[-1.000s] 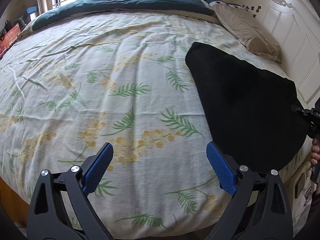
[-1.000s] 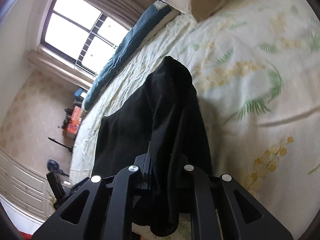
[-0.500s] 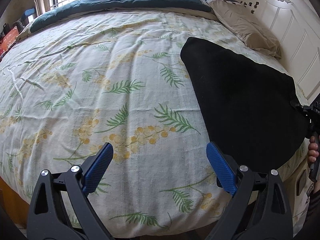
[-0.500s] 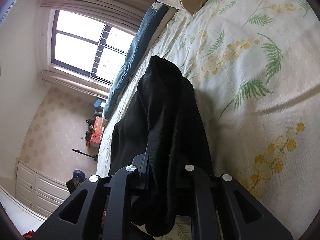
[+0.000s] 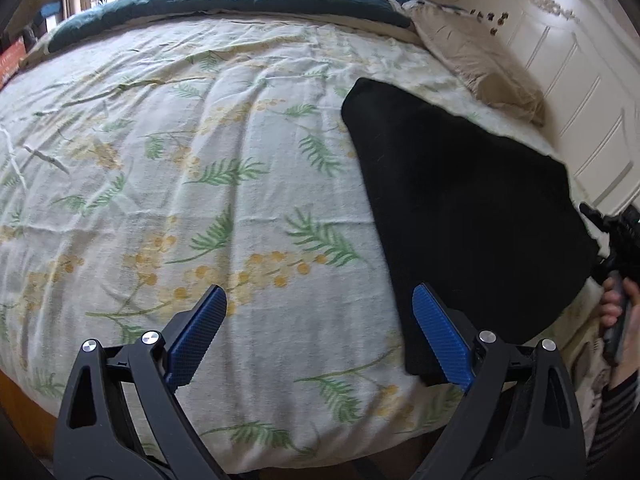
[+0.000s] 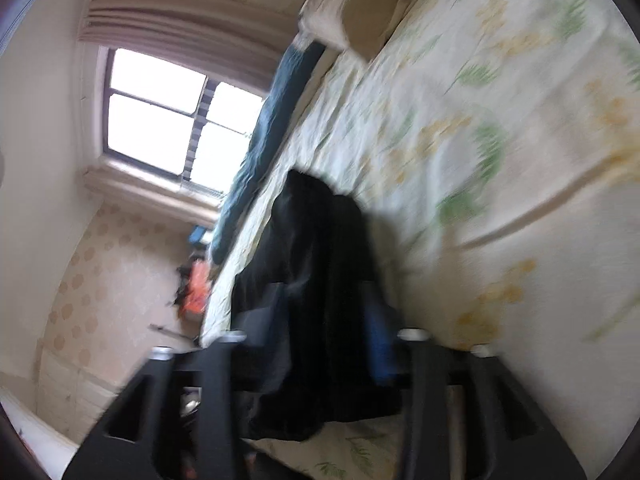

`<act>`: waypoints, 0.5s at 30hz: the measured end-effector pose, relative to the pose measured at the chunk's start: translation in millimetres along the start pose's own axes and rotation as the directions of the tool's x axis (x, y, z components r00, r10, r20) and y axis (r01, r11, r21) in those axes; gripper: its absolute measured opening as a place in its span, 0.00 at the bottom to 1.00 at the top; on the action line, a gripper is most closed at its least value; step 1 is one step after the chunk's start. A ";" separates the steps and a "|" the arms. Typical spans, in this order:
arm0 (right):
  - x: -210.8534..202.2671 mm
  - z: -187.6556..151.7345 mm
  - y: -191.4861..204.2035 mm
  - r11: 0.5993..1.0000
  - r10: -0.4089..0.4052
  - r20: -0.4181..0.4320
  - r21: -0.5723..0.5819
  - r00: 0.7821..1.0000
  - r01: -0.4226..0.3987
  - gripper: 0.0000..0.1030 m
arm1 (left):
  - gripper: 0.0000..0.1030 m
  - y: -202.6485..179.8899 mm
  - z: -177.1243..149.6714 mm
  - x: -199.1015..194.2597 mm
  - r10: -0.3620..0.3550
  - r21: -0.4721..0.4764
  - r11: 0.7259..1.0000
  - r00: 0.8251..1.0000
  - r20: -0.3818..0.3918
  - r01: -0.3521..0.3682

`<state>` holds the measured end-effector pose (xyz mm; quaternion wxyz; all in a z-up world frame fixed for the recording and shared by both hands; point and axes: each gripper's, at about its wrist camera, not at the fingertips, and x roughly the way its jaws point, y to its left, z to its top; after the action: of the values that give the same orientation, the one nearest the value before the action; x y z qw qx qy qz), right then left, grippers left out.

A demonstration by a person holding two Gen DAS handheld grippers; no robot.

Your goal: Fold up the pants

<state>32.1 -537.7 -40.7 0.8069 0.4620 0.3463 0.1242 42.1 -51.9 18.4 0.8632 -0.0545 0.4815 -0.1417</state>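
1. your left gripper (image 5: 320,336) hangs over the near edge of the bed (image 5: 168,168), its ribbed blue pads (image 5: 196,336) spread wide, holding nothing.
2. the black pants (image 5: 460,208) lie as a flat, matte, roughly four-sided slab on the leaf-printed cotton cover, toward the white panelled headboard (image 5: 576,92) and near a tan pillow (image 5: 480,60).
3. your right gripper (image 6: 316,344) is blurred; soft dark pants cloth (image 6: 320,280) bunches between its fingers, but you cannot tell whether they still pinch it.
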 end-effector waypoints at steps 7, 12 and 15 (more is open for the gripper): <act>-12.4 -9.4 -2.9 0.999 0.049 -0.038 0.017 0.998 -0.048 0.64 | 0.91 -3.9 6.9 9.5 -0.301 -0.102 0.950 0.953 -0.043 0.295; 3.7 -18.5 3.2 0.998 0.069 -0.106 0.004 0.992 -0.069 0.67 | 0.91 -16.4 10.4 30.9 -0.451 -0.150 0.887 0.888 -0.086 0.436; 14.0 -19.2 6.6 0.998 0.048 -0.137 -0.025 0.989 -0.052 0.68 | 0.91 -29.6 16.1 45.4 -0.492 -0.157 0.867 0.864 -0.110 0.474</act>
<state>30.2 -514.1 -47.8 0.7846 0.4495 0.3870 0.1804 72.7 -94.3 -3.3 0.7573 -0.2165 0.5223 -0.3268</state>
